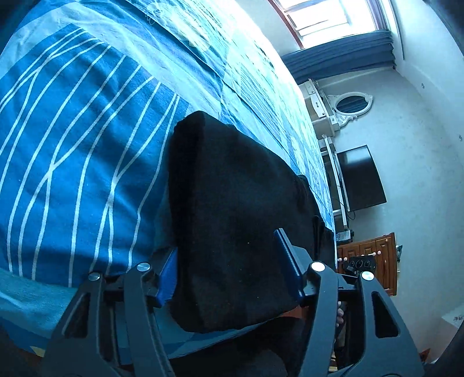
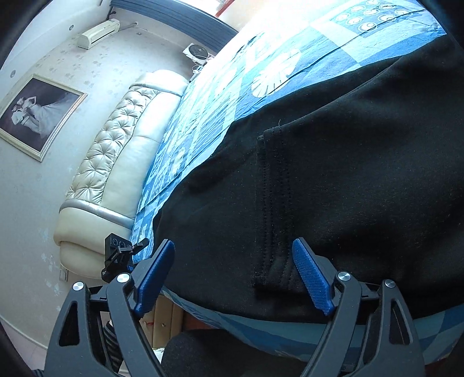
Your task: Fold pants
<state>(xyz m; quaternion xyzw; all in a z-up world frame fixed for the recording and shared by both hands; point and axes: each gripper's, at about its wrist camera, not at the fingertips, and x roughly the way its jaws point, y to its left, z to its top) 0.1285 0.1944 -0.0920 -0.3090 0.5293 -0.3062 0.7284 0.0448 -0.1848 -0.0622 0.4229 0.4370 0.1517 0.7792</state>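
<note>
Black pants (image 1: 232, 203) lie on a blue patterned bedspread (image 1: 72, 145) near the bed's edge. In the left wrist view one narrow end of them runs between the blue pads of my left gripper (image 1: 227, 269). The cloth fills most of the gap, but the inner face of the right pad (image 1: 288, 261) still shows bare, so the jaws stand open around it. In the right wrist view the pants (image 2: 333, 174) spread wide, with a stitched seam (image 2: 272, 208) running toward the camera. My right gripper (image 2: 233, 275) is open, its pads on either side of that seam's end.
A padded cream headboard (image 2: 116, 162) and a framed picture (image 2: 34, 116) stand beyond the bed. A wall television (image 1: 362, 177), an oval mirror (image 1: 352, 103), a wooden cabinet (image 1: 374, 255) and a window (image 1: 327, 17) are on the other side. The bed's edge (image 2: 232, 319) lies just under the right gripper.
</note>
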